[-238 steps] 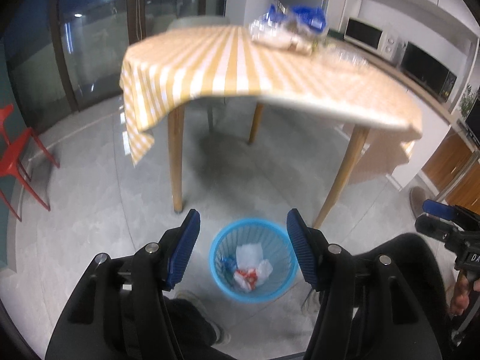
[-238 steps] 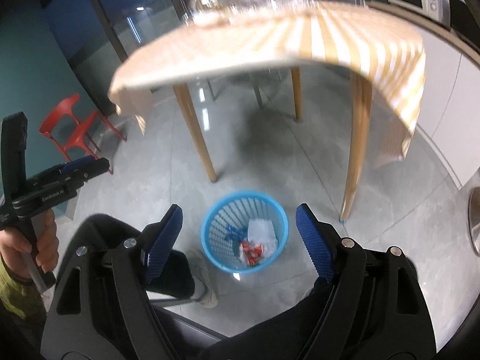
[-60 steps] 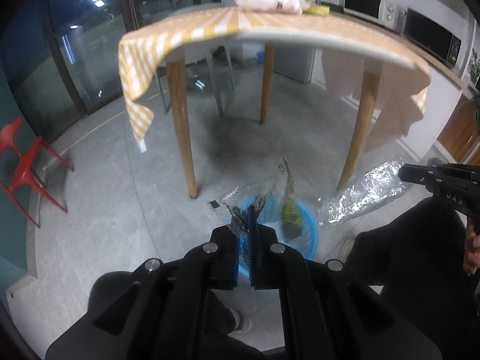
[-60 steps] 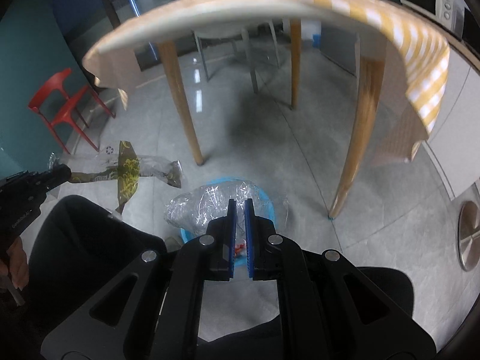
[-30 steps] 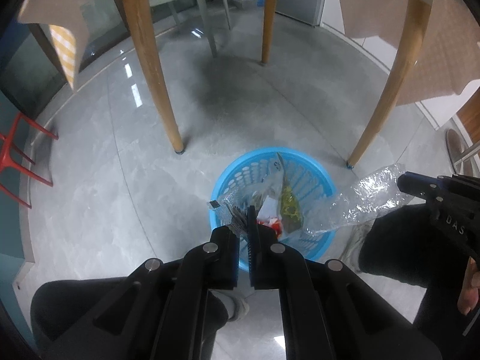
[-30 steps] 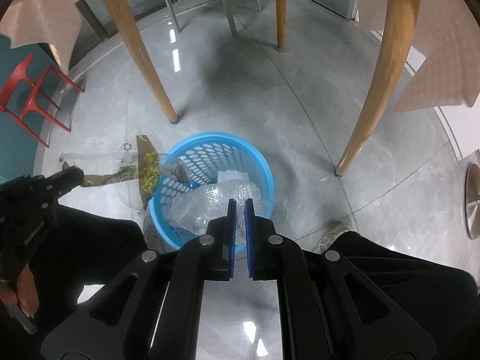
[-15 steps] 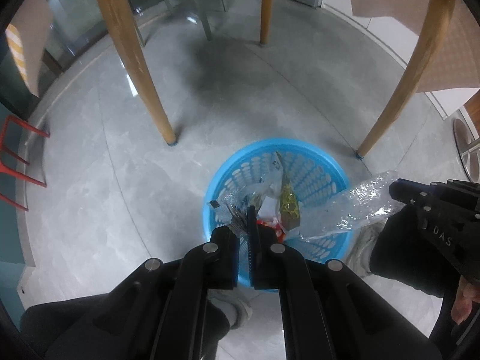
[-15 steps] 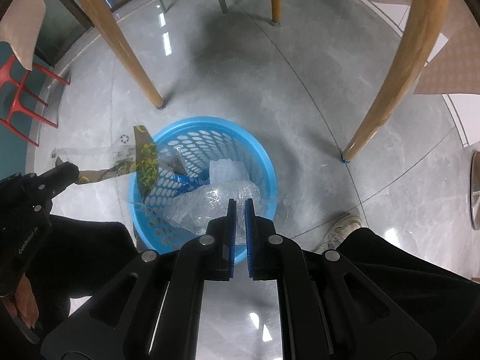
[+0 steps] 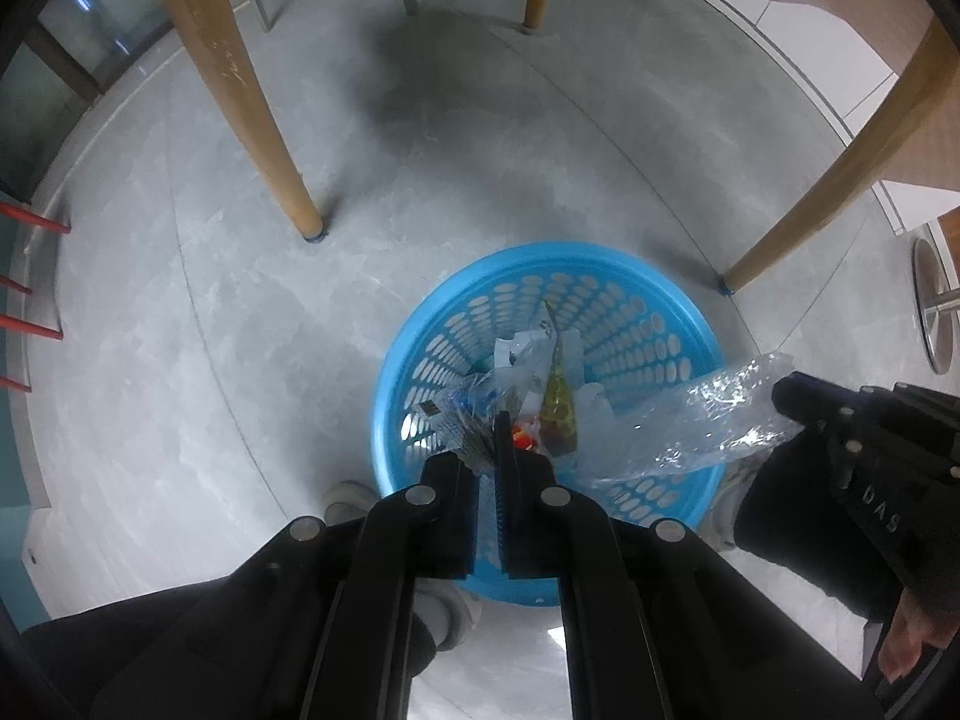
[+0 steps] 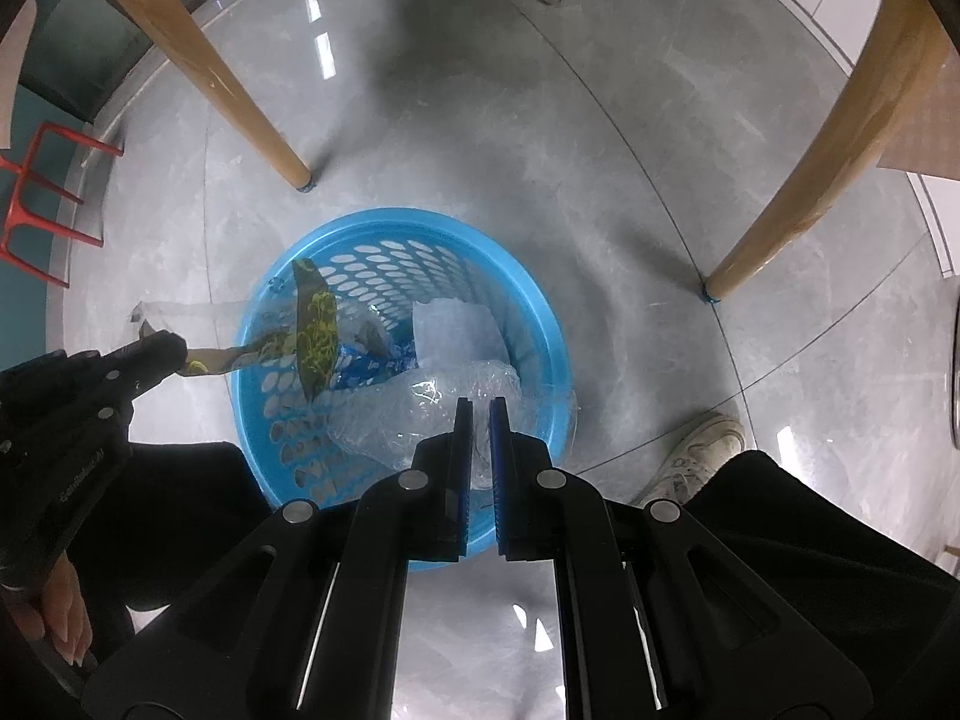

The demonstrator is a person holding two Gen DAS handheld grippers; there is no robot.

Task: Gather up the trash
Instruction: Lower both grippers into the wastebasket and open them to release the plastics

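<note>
A blue plastic waste basket (image 9: pixel 648 324) stands on the grey floor between the table legs; it also shows in the right wrist view (image 10: pixel 384 228). My left gripper (image 9: pixel 487 438) is shut on a clear and green-yellow wrapper (image 9: pixel 555 396) that hangs over the basket's inside; the wrapper also shows in the right wrist view (image 10: pixel 312 330). My right gripper (image 10: pixel 477 420) is shut on a crumpled clear plastic bag (image 10: pixel 420 402), held over the basket's near rim; the bag also shows in the left wrist view (image 9: pixel 702 420). White, blue and red trash lies inside the basket.
Wooden table legs stand beyond the basket at the left (image 9: pixel 240 90) and the right (image 9: pixel 840 168). A red chair (image 10: pixel 42 192) is at far left. The person's white shoe (image 10: pixel 696 450) and dark trousers are beside the basket.
Both grippers have come lower and closer over the basket, still shut on their trash. The wrapper and the plastic bag now hang inside the rim.
</note>
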